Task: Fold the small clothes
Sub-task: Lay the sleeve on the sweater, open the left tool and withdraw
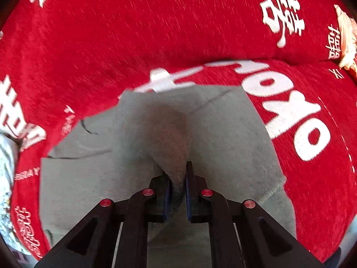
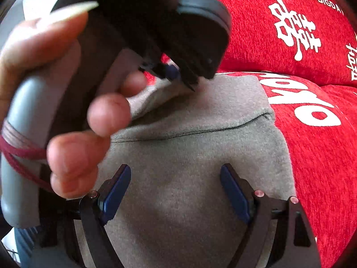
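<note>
A small grey garment (image 1: 223,138) lies spread on a red sofa cover (image 1: 133,33) with white lettering. My left gripper (image 1: 178,178) is shut on a pinched-up fold of this grey cloth, which hangs between its blue pads. In the right wrist view the same grey garment (image 2: 196,151) shows a folded edge across its middle. My right gripper (image 2: 176,192) stands open just above the cloth, nothing between its blue pads (image 2: 234,192). The left gripper (image 2: 178,72) appears there at the upper left, held by a person's hand (image 2: 73,111), its tip pinching the cloth's far part.
The red cover (image 2: 312,134) rises into a back cushion behind the garment. A pale cloth item (image 1: 347,38) lies at the far right edge. Light patterned fabric (image 1: 6,178) shows at the left rim.
</note>
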`<state>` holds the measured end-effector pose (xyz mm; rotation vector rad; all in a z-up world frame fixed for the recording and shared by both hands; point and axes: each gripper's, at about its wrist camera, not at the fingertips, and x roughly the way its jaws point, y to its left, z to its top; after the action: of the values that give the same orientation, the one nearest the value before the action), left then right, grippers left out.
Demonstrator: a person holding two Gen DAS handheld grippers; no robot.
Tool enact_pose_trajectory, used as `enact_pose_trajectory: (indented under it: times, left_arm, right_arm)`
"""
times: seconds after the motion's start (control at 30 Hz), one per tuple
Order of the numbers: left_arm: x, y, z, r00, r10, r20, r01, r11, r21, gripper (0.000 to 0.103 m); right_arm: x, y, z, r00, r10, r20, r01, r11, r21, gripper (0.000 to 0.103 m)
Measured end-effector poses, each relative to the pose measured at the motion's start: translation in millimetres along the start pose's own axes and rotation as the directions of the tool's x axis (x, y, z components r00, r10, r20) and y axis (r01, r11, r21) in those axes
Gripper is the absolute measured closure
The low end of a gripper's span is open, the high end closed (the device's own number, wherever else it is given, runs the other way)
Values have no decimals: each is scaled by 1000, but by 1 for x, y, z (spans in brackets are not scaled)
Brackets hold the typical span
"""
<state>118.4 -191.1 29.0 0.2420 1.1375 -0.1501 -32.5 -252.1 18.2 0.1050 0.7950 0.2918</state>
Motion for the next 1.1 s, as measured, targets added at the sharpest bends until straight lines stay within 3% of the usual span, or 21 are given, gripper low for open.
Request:
enact_pose_trajectory:
  times: [0.1, 0.17, 0.2, 0.23, 0.3, 0.4, 0.47, 0.57, 0.67, 0.73, 0.83, 0.9, 0.97, 1.0, 1.07, 1.1]
  left_arm:
    - [9, 0, -3, 999, -43, -25, 42, 999, -11, 90]
    - [13, 3, -5, 991, -126, -47, 125, 992, -27, 57]
    - [14, 5, -5, 983, -180, -44, 178, 983, -40, 27]
    - [12, 7, -5, 982, -189, -30, 187, 981, -49, 17]
    - [9, 9, -5, 982, -188, -13, 187, 981, -55, 17]
    - [5, 14, -5, 970, -241, -3, 241, 969, -56, 17]
    - [-3, 20, -7, 957, -289, 22, 290, 956, -53, 17]
    - [-18, 38, -8, 921, -380, 80, 386, 919, -79, 17]
    - [-14, 53, -1, 908, -411, 83, 418, 899, -128, 17]
    - [-8, 56, 2, 873, -482, 69, 487, 859, -158, 17]
    - [-15, 42, 4, 786, -615, 68, 618, 777, -120, 17]
    - [-26, 29, 3, 765, -639, 74, 643, 764, -51, 17]
    - [-37, 24, 4, 791, -604, 96, 607, 795, -1, 17]
    - [-41, 30, 4, 812, -573, 111, 577, 817, -3, 17]
    - [-42, 48, 3, 831, -543, 123, 550, 835, -27, 17]
    - [-42, 63, 0, 849, -510, 135, 520, 853, -46, 17]
  right_arm:
    - [0, 3, -1, 1000, -12, 0, 12, 1000, -25, 18]
    - [-1, 4, -2, 1000, -13, 0, 13, 999, -33, 18]
    - [-1, 4, -3, 1000, -11, 0, 11, 999, -35, 18]
    - [-1, 5, -4, 1000, -11, -2, 11, 999, -39, 18]
    - [-3, 5, -5, 1000, -10, 1, 10, 999, -46, 18]
    - [-4, 3, -5, 1000, 0, 3, 0, 999, -36, 18]
    - [-4, 3, -5, 1000, 2, 4, -2, 999, -35, 18]
    - [-3, 2, -5, 1000, 1, 6, -1, 999, -35, 18]
    - [-1, 4, -5, 1000, -8, 6, 8, 999, -42, 18]
    - [-1, 4, -6, 1000, -8, 8, 8, 999, -42, 18]
    - [-2, 4, -7, 1000, -4, 9, 5, 999, -40, 18]
    - [-2, 4, -6, 1000, -3, 9, 4, 999, -40, 18]
    - [-2, 3, -6, 1000, -5, 8, 5, 999, -41, 18]
    - [-2, 3, -5, 1000, -6, 7, 6, 999, -40, 18]
    - [-6, 1, -2, 1000, -7, 4, 7, 999, -32, 18]
    - [-9, 0, 1, 1000, -11, 12, 11, 1000, -29, 18]
